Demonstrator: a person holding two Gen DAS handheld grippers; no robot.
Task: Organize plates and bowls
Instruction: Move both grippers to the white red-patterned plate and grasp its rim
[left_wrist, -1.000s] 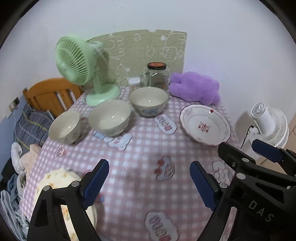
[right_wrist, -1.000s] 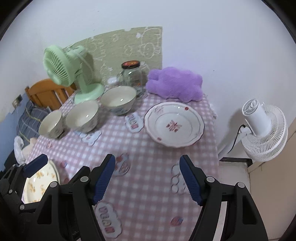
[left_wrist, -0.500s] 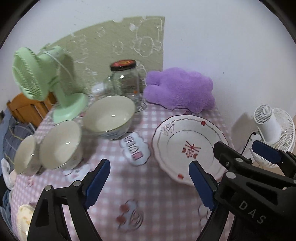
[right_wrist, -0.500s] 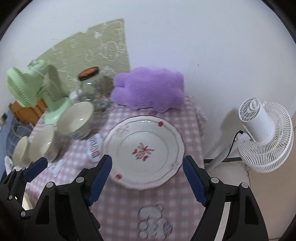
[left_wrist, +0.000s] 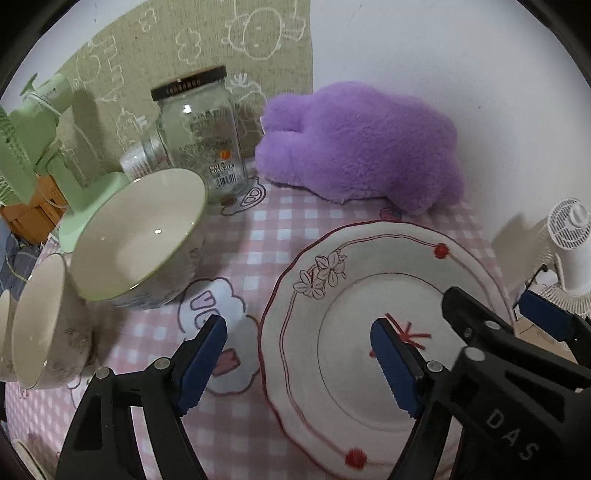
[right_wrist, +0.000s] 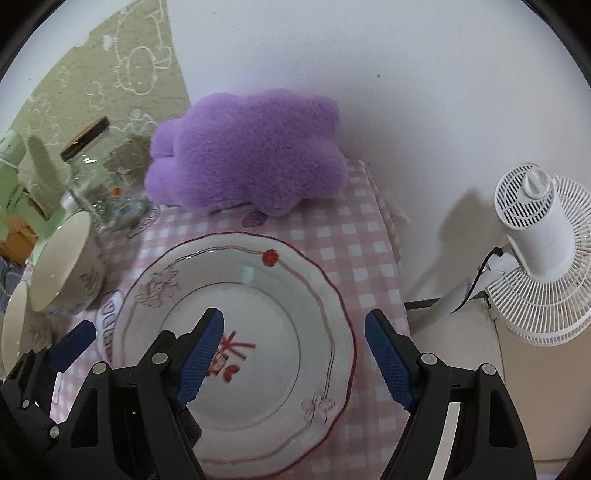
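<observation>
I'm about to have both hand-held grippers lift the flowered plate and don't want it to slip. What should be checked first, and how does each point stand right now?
1. Left hand-held gripper open: ok; its jaws have just been closing a little, and the plate's left rim lies between them.
2. Right hand-held gripper open: ok; it straddles the right rim.
3. Pads touching the plate: not ok, no contact seen yet.
4. Plate empty and flat on the checked cloth: ok.
5. Nearest bowl clear of the plate: ok, a gap shows.
6. Purple plush clear of the far rim: ok.
</observation>
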